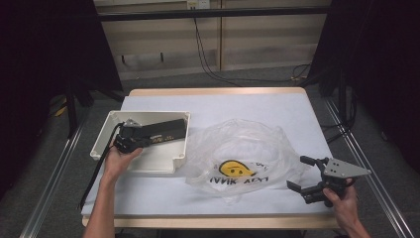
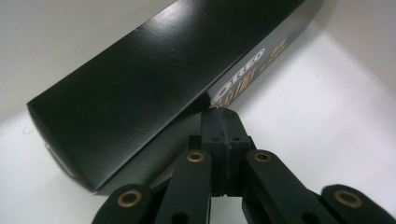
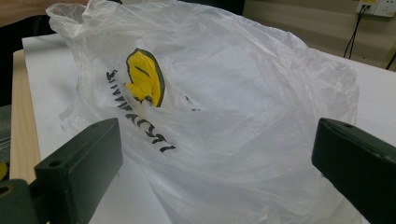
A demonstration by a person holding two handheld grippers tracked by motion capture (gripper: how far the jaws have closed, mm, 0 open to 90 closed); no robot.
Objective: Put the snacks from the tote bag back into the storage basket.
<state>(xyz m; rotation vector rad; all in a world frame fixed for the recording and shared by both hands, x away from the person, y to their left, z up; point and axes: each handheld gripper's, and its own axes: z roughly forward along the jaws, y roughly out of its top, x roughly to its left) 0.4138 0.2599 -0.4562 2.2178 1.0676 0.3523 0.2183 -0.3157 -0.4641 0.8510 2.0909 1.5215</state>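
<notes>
left gripper (image 2: 225,114): closed beside black box (image 2: 154,84) | right gripper (image 3: 210,158): wide, facing bag (image 3: 219,102)

Premises: a lab-type recording bay, not a home. A wooden-edged table with a white cover sheet (image 1: 218,106) stands between black curtains (image 1: 44,44) at left and right. A black metal bar (image 1: 213,14) spans the far side. Loose black cables (image 1: 208,64) trail over grey floor below pale wall panels and a wall socket (image 3: 376,6).
</notes>
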